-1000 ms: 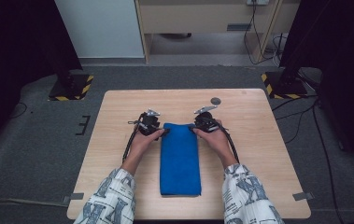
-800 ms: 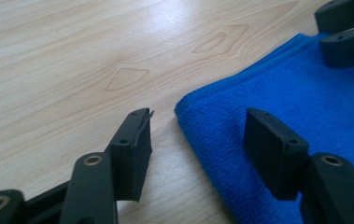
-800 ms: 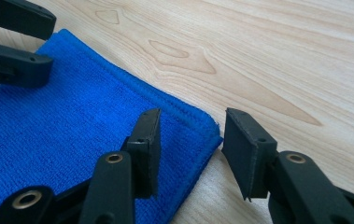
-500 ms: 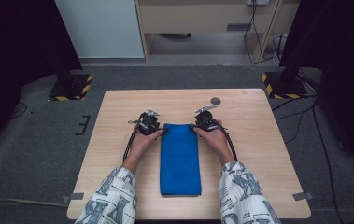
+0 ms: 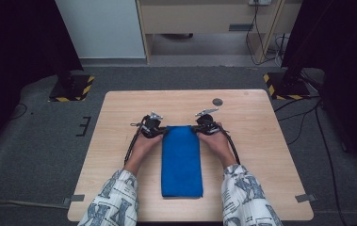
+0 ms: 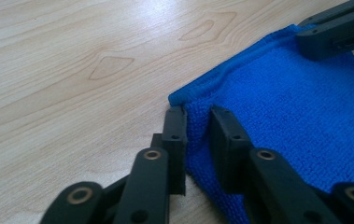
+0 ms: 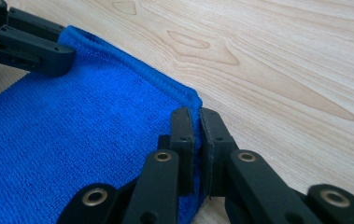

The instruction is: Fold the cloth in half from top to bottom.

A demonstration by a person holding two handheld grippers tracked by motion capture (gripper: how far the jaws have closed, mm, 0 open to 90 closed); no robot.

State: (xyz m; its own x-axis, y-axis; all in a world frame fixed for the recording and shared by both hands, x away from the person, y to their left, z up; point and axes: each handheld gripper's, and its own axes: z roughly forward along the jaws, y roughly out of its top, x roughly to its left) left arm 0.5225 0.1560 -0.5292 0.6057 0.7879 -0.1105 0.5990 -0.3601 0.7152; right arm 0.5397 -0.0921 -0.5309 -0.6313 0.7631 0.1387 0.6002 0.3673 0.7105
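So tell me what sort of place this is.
Probably a lab or studio set up for recording, not a home. A bare wooden table stands alone on grey carpet, black curtains hang at both sides, stand bases with yellow-black hazard tape flank it, and cables run across the floor.

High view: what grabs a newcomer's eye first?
A bright blue cloth, folded into a long strip, lies in the middle of the pale wooden table. At its far end a hand-held gripper pinches each corner: the left hand-held gripper and the right hand-held gripper, jaws just closed on the cloth's edge. Patterned sleeves come in from below.
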